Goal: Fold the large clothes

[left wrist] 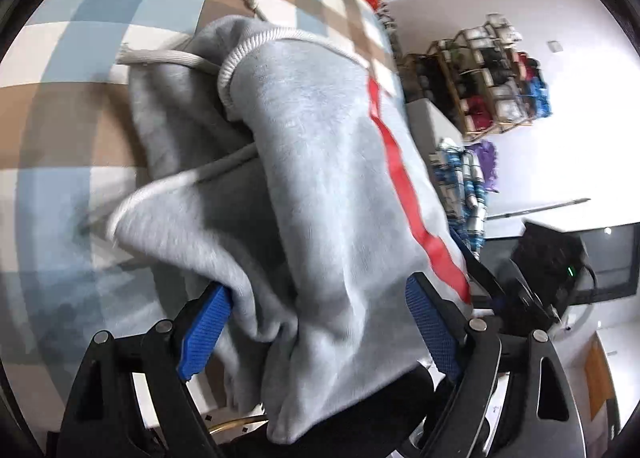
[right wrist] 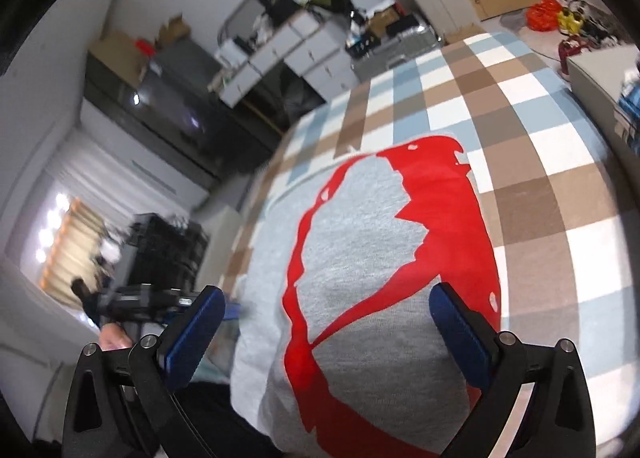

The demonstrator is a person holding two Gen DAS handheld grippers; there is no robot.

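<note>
Grey hoodie (left wrist: 320, 185) bunched between our left gripper (left wrist: 320, 322) pads, jaws wide, unclamped. Our right gripper (right wrist: 328, 330) spread apart over red print (right wrist: 424, 193), checked bedspread (right wrist: 540, 161) beyond.

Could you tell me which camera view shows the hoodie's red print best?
The right wrist view: the red print lies facing the camera, nearly whole. The left wrist view catches only a thin red strip along the hoodie's edge.
</note>
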